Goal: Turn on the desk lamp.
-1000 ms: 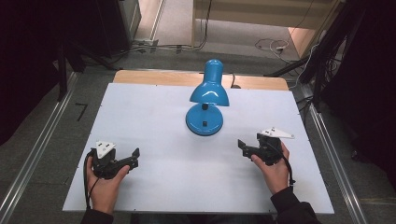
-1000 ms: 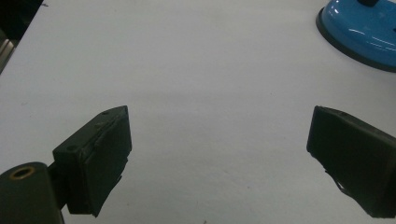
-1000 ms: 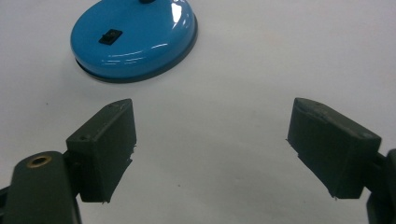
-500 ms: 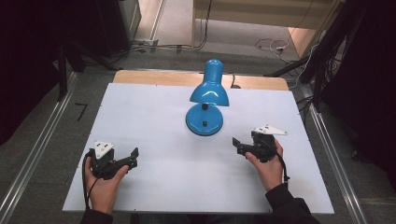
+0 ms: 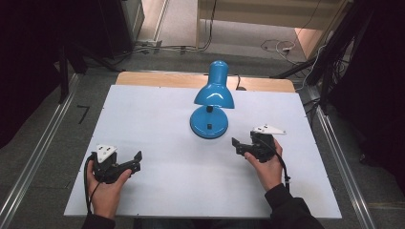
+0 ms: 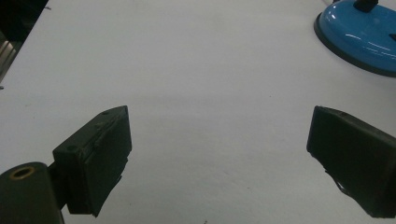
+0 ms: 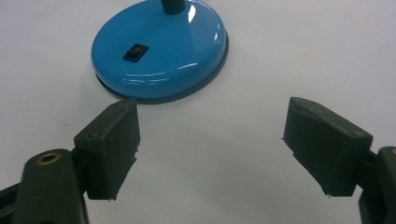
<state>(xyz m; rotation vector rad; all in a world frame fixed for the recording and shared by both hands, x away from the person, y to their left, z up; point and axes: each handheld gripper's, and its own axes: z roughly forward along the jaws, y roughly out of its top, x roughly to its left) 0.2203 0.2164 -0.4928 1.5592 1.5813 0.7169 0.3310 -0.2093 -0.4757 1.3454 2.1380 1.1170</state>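
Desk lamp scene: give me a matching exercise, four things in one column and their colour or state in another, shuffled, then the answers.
1. desk lamp
2. rocker switch
3. left claw
4. table top

a. white
b. open, holding nothing
c. blue, standing upright
d. black, set in the lamp's base

Pairs: 1-c, 2-d, 3-b, 4-a

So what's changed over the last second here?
The right claw has moved forward and inward across the table, toward the lamp base; it is open, short of the base and holding nothing. The left claw has stayed where it was, open and empty. The lamp has not moved.
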